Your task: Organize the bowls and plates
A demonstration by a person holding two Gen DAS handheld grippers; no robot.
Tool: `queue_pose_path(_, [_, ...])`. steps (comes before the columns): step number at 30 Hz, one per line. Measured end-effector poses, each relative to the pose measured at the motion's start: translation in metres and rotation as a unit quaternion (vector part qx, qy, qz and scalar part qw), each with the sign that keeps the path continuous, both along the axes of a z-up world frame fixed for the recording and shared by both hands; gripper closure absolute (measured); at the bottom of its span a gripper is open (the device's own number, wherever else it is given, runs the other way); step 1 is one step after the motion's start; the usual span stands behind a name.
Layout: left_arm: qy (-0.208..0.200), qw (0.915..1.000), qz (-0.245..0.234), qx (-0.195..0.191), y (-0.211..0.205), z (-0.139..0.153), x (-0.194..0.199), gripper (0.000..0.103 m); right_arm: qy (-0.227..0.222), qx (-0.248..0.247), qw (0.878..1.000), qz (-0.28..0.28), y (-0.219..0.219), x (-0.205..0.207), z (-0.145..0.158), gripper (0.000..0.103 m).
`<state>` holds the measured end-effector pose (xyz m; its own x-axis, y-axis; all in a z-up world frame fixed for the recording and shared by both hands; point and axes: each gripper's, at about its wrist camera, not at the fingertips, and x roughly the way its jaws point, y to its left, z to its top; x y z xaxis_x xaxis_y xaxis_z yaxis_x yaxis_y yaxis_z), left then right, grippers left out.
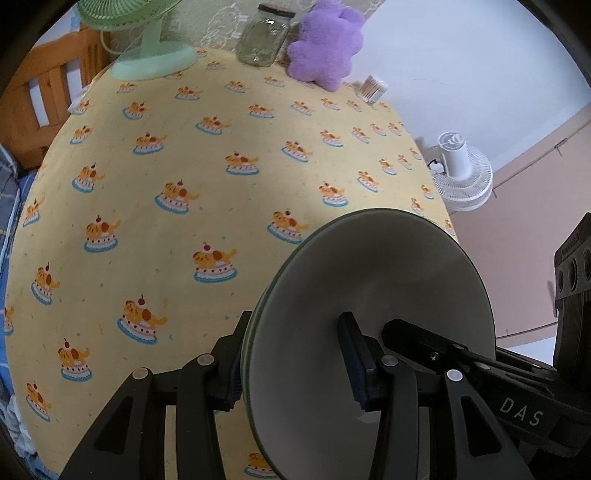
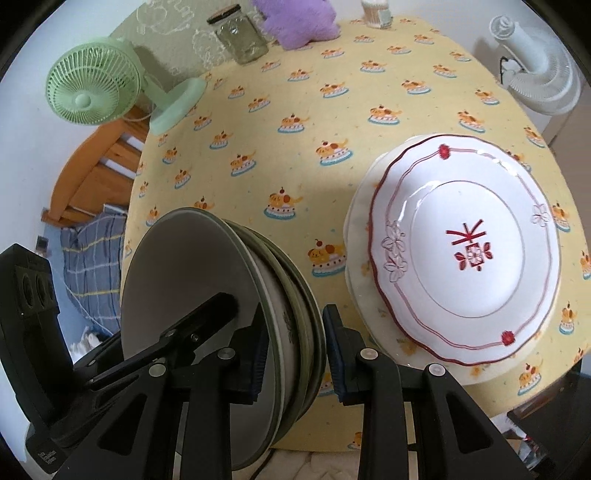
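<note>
My left gripper (image 1: 295, 354) is shut on the rim of a grey-green bowl (image 1: 388, 266), held on edge above the yellow table. My right gripper (image 2: 295, 350) is shut on the rims of a nested stack of green-rimmed bowls (image 2: 207, 273), also on edge; the left gripper's finger (image 2: 207, 310) reaches into the front bowl. A white plate with red trim and a red gift-box motif (image 2: 469, 251) lies on a larger cream plate (image 2: 358, 229) on the table to the right of the bowls.
The yellow cake-print tablecloth (image 1: 192, 155) covers the table. At its far edge stand a green desk fan (image 2: 92, 88), a glass jar (image 2: 242, 37), a purple plush (image 2: 295, 22) and a cotton-swab box (image 1: 373, 88). A white floor fan (image 2: 535, 66) stands beyond the right edge.
</note>
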<state>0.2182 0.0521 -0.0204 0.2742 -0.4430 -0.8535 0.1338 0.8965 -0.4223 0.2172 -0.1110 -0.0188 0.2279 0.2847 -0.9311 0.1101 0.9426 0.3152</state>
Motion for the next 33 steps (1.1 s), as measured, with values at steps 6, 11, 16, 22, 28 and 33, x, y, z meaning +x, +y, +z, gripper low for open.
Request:
queue_pose_path(6, [-0.016,0.9998,0.014,0.005,-0.012,0.012,0.000,0.059,-0.017,0.004,1.000,0.008,-0.011,0.001,0.012,0.070])
queue_pose_path(11, [-0.014,0.9989,0.041,0.015,-0.031,0.017,0.000,0.059,-0.018,0.017,0.999,0.032,-0.030,0.008,0.014,0.070])
queue_pose_path(16, [-0.014,0.9976,0.066,0.017,-0.053,0.020,0.000,0.059,-0.018,0.023,0.998,0.053,-0.055,0.017,0.017,0.070])
queue_pose_path(22, [-0.019,0.9954,0.092,0.019,-0.084,0.025,0.003,0.059,-0.021,0.026,0.996,0.077,-0.087,0.028,0.021,0.070])
queue_pose_path(28, [-0.018,0.9943,0.104,0.020,-0.107,0.024,0.007,0.059,-0.022,0.029,0.995,0.087,-0.113,0.034,0.020,0.070])
queue_pose_path(33, [-0.012,0.9945,0.101,0.024,-0.129,0.021,0.010,0.059,-0.016,0.033,0.996,0.084,-0.136,0.037,0.015,0.070])
